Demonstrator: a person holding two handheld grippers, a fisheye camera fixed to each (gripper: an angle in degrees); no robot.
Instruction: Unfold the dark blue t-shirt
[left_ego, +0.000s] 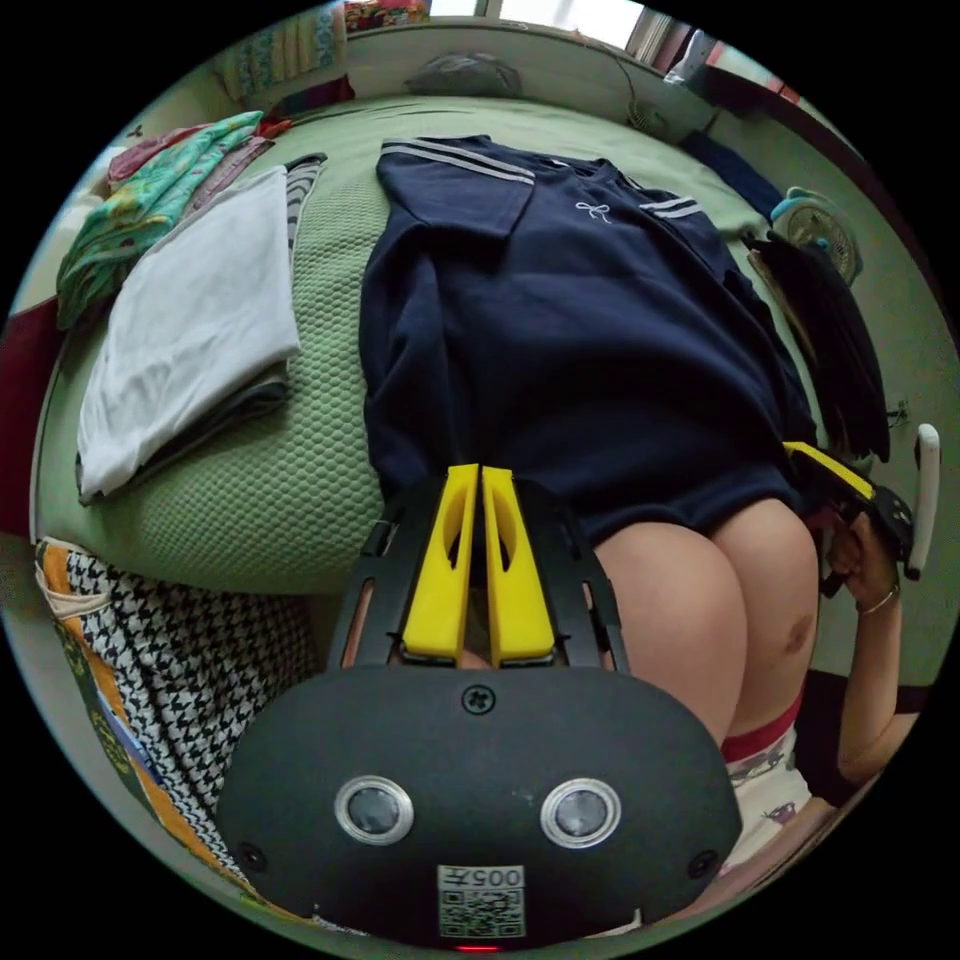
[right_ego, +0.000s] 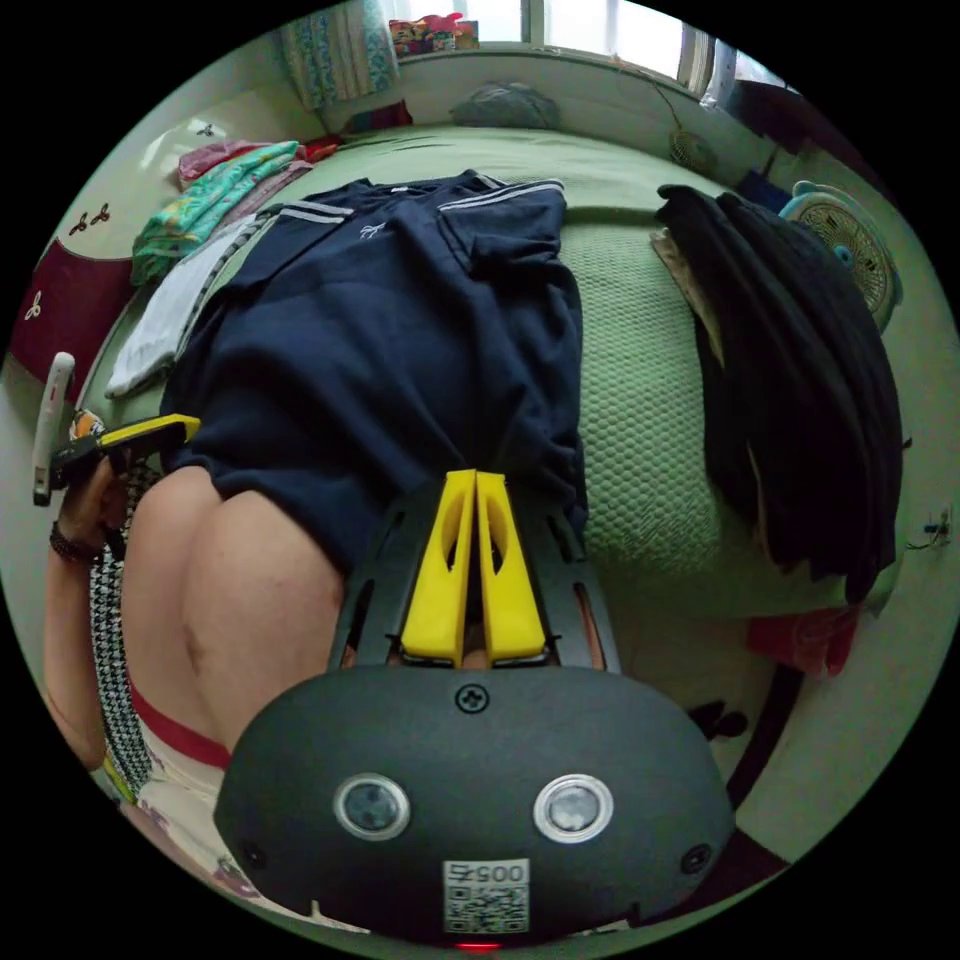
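Dark blue t-shirt (left_ego: 570, 340) lies spread face-up on the green bed (left_ego: 270, 480), collar far, hem draped over the person's knees (left_ego: 700, 600). Left gripper (left_ego: 480, 478) and right gripper (right_ego: 475, 482) each have jaws pressed together on a hem corner. Unfolding looks nearly finished; next likely pull the hem taut, flatten, then release.

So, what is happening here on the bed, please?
A person is handling a dark blue t-shirt with two hand-held tools. The shirt lies spread on the green bed cover, its collar toward the far side and its hem at the near edge by the person's knees. The left tool and the right tool each sit at a hem corner, jaws closed together. Folded clothes and a dark pile lie beside it.
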